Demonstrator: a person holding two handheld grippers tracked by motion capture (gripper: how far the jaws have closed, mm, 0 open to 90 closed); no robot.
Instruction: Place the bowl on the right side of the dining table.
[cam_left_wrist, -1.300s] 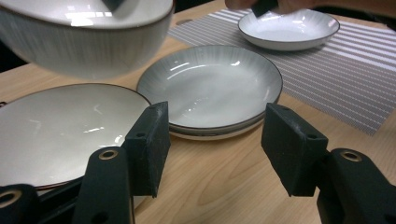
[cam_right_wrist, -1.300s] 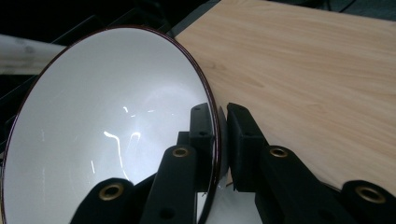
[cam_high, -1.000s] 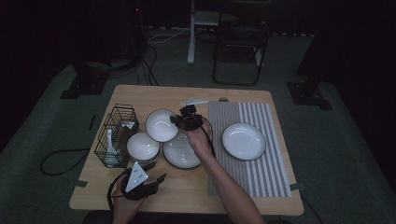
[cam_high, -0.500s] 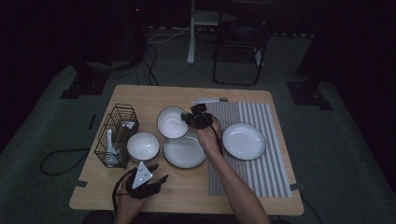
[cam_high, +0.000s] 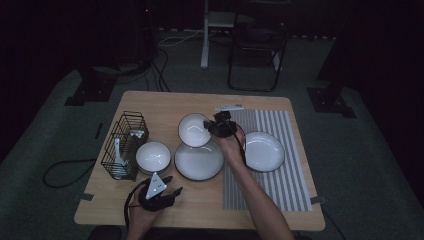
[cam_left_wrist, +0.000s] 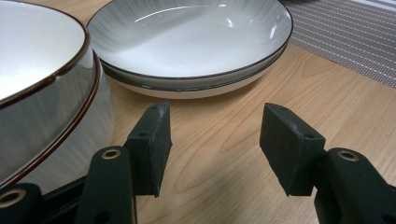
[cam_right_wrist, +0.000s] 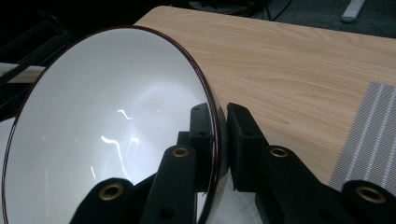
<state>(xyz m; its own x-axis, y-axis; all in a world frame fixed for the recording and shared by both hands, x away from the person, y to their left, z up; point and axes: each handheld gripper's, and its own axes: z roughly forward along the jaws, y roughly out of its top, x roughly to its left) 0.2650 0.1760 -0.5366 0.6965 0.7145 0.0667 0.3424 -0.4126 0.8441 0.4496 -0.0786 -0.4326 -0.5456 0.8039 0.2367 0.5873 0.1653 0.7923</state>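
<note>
My right gripper (cam_high: 212, 127) (cam_right_wrist: 218, 133) is shut on the rim of a white bowl with a dark brown rim (cam_high: 193, 129) (cam_right_wrist: 107, 126), which it holds tilted up off the wooden table (cam_high: 160, 102). A wide shallow plate (cam_high: 198, 160) (cam_left_wrist: 191, 42) lies just in front of that bowl. Another white bowl (cam_high: 153, 156) (cam_left_wrist: 42, 88) stands to the plate's left. My left gripper (cam_high: 170, 192) (cam_left_wrist: 215, 144) rests low at the table's front edge, open, nothing between its pads, pointing at the shallow plate.
A black wire basket (cam_high: 124, 145) holding a white utensil stands at the left. A grey striped mat (cam_high: 272, 165) covers the right side and carries a white plate (cam_high: 263, 151). A small white object (cam_high: 229, 107) lies at the mat's far edge. A chair (cam_high: 257, 45) stands beyond the table.
My right gripper has carried the brown-rimmed bowl to the right and a little back, tilting it up. The left gripper has stayed near the front edge.
</note>
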